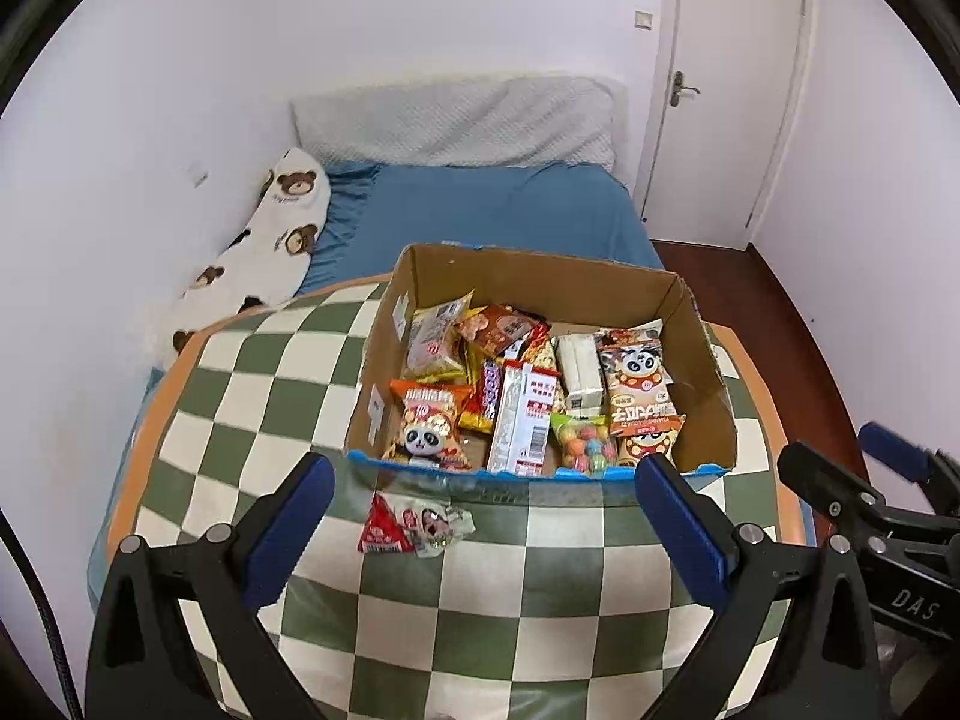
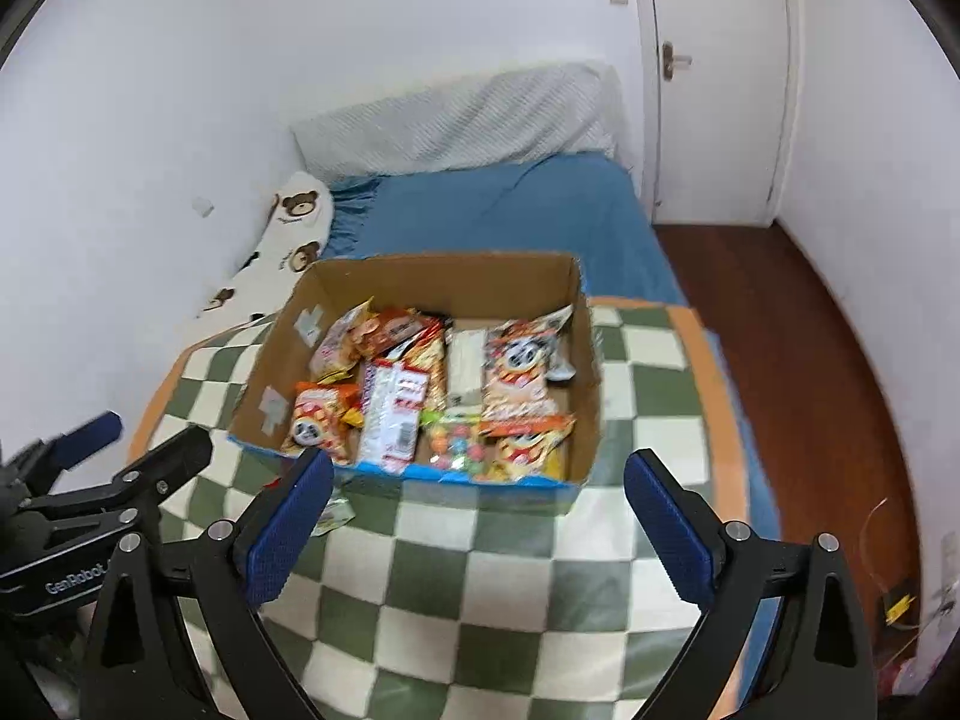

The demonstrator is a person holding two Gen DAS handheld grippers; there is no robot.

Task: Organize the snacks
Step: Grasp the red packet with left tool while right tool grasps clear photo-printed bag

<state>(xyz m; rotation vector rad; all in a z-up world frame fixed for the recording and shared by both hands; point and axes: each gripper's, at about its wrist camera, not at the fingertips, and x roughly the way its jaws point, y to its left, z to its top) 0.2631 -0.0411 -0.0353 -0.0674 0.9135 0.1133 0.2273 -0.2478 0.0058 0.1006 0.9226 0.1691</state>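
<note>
We hold both grippers above the near part of a table [image 1: 252, 372] covered in a green and cream checked cloth, and neither one grips anything. The left gripper [image 1: 485, 519] has its jaws spread wide and empty; the right gripper [image 2: 479, 516] is likewise wide open, with nothing between its blue pads. Ahead of us stands an open cardboard box [image 1: 540, 282] on the table, filled with snack packets lying flat and overlapping: an orange panda packet [image 1: 427, 426] in the near left corner, a silver and red packet [image 1: 521, 420] beside it, and a bag of coloured candy balls [image 1: 583, 443] toward the near right. One red triangular snack [image 1: 387, 527] lies outside the box, on the cloth just in front of its near wall, between the left gripper's fingers in our left wrist view. Behind the table is a bed [image 1: 480, 210] with a blue sheet.
</note>
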